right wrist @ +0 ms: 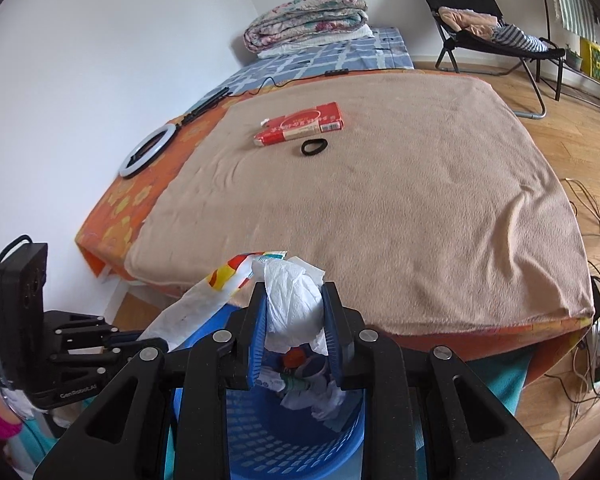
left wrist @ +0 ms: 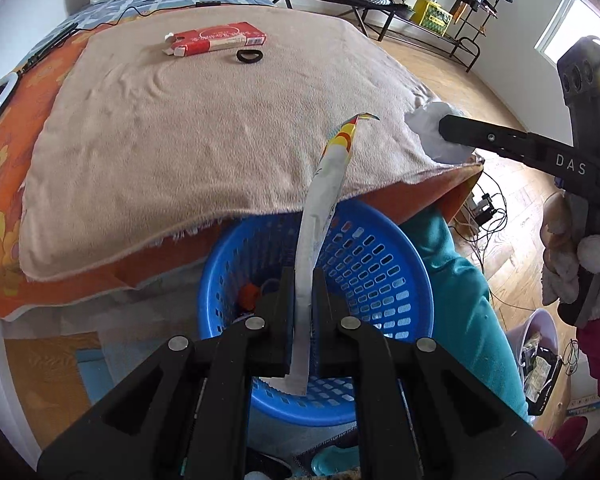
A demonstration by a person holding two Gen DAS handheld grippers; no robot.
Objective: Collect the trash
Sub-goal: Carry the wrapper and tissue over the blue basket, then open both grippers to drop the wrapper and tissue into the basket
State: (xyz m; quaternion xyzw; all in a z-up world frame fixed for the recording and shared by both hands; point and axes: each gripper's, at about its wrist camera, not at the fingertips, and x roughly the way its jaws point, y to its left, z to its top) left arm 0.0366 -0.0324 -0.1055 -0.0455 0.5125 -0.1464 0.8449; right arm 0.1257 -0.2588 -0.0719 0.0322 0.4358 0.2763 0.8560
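My left gripper (left wrist: pixel 303 280) is shut on a long white wrapper (left wrist: pixel 320 216) with a yellow and red printed end, held upright over the blue perforated basket (left wrist: pixel 380 264). My right gripper (right wrist: pixel 294 300) is shut on a crumpled white tissue (right wrist: pixel 292 300), above the same basket (right wrist: pixel 260 440), which holds several bits of trash. In the left wrist view the right gripper (left wrist: pixel 444 128) shows at the bed's corner with the tissue (left wrist: pixel 428 124). A red carton (right wrist: pixel 300 124) and a black hair tie (right wrist: pixel 314 147) lie far off on the beige blanket (right wrist: pixel 380 208).
The bed carries an orange flowered sheet (right wrist: pixel 140 196), a ring light (right wrist: pixel 148 152) and folded quilts (right wrist: pixel 308 16). A folding chair (right wrist: pixel 496 40) stands on the wood floor behind. Cables (right wrist: pixel 596 344) trail at the right. A small bin (left wrist: pixel 540 352) stands on the floor near a teal trouser leg (left wrist: pixel 460 300).
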